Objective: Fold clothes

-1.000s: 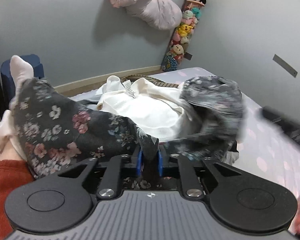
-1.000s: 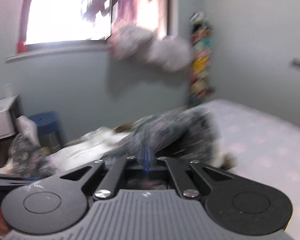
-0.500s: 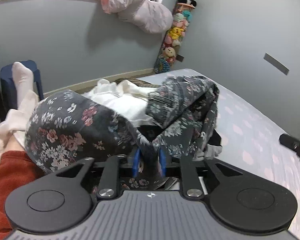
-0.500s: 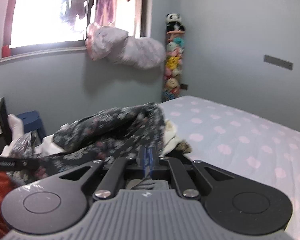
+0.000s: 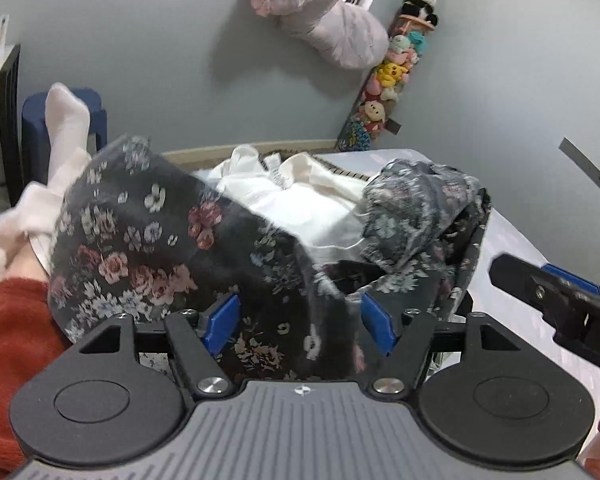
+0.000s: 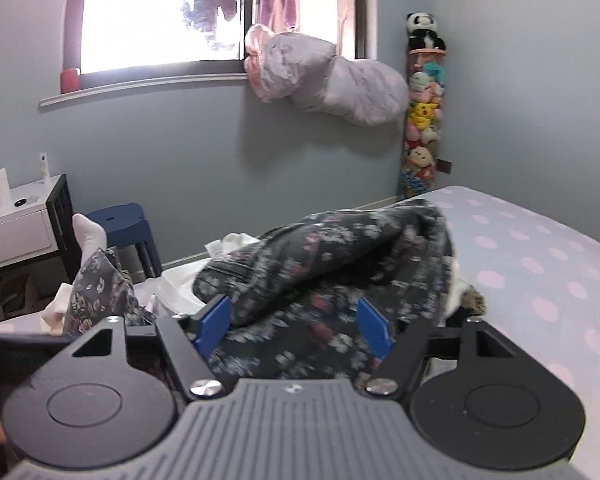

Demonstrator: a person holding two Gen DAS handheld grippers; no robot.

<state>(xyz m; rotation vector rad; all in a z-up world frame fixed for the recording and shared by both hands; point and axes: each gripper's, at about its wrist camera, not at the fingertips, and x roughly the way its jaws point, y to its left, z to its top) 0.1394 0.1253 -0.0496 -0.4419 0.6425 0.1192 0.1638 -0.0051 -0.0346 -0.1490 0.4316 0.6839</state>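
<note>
A dark floral garment [image 5: 148,248] lies bunched on the bed [image 6: 540,264], draped in a long hump that runs from beside a person's red sleeve [image 5: 12,344] across to a crumpled fold near the polka-dot sheet. Its cloth passes between the blue pads of both grippers. The left gripper [image 5: 300,320] has its jaws spreading wide, the fabric lying loose in the gap and no longer pinched by the pads [image 5: 220,320]. The right gripper [image 6: 294,326] is likewise opening, its blue pads [image 6: 374,328] standing well apart with the floral cloth resting slack between them and a fold mounded just ahead. In the left wrist view the right gripper's black finger shows at the right edge, beside the garment. Under and behind the floral piece sits a white garment [image 5: 292,196] with a tag showing, and white socks [image 5: 66,120] poke up at the left. Beyond the bed stand a blue stool [image 6: 120,220] and a white side table [image 6: 16,220] against the grey-blue wall. A pale pink bundle of bedding [image 6: 328,80] hangs from the windowsill, and a tall column of plush toys [image 6: 422,120] topped by a panda fills the corner.
</note>
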